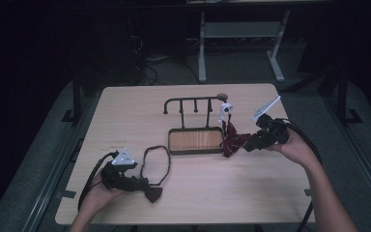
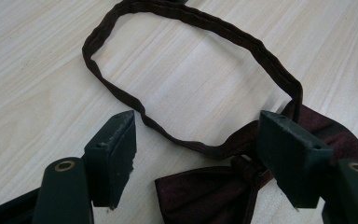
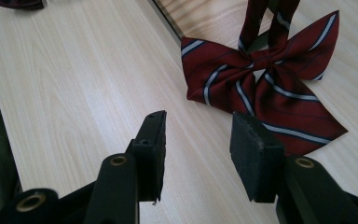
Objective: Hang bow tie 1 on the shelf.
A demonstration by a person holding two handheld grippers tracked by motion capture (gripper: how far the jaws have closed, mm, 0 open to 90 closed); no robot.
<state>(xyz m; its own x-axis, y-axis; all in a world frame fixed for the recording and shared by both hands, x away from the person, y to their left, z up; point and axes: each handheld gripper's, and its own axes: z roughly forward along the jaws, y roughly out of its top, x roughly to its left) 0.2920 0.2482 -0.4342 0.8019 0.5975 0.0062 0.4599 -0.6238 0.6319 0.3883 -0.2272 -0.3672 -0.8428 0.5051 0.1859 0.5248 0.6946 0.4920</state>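
Note:
A dark maroon bow tie [image 1: 152,193] [image 2: 205,196] lies on the table at the front left, its strap loop [image 1: 155,164] [image 2: 191,70] spread out flat behind it. My left gripper [image 1: 142,185] [image 2: 196,140] stands open over it, one jaw on each side of the knot, pads apart from the cloth. A red bow tie with pale stripes [image 1: 233,140] [image 3: 270,84] hangs by its strap from the right end of a dark hook rack [image 1: 195,101], its wings resting on the table. My right gripper [image 1: 249,144] [image 3: 198,135] is open just short of it, with bare table between the jaws.
The rack stands on a wooden tray base [image 1: 195,140] with a dark rim in the middle of the table. A white clip [image 1: 225,108] sits at the rack's right end. The light wooden table [image 1: 125,111] has dark floor and desk legs beyond it.

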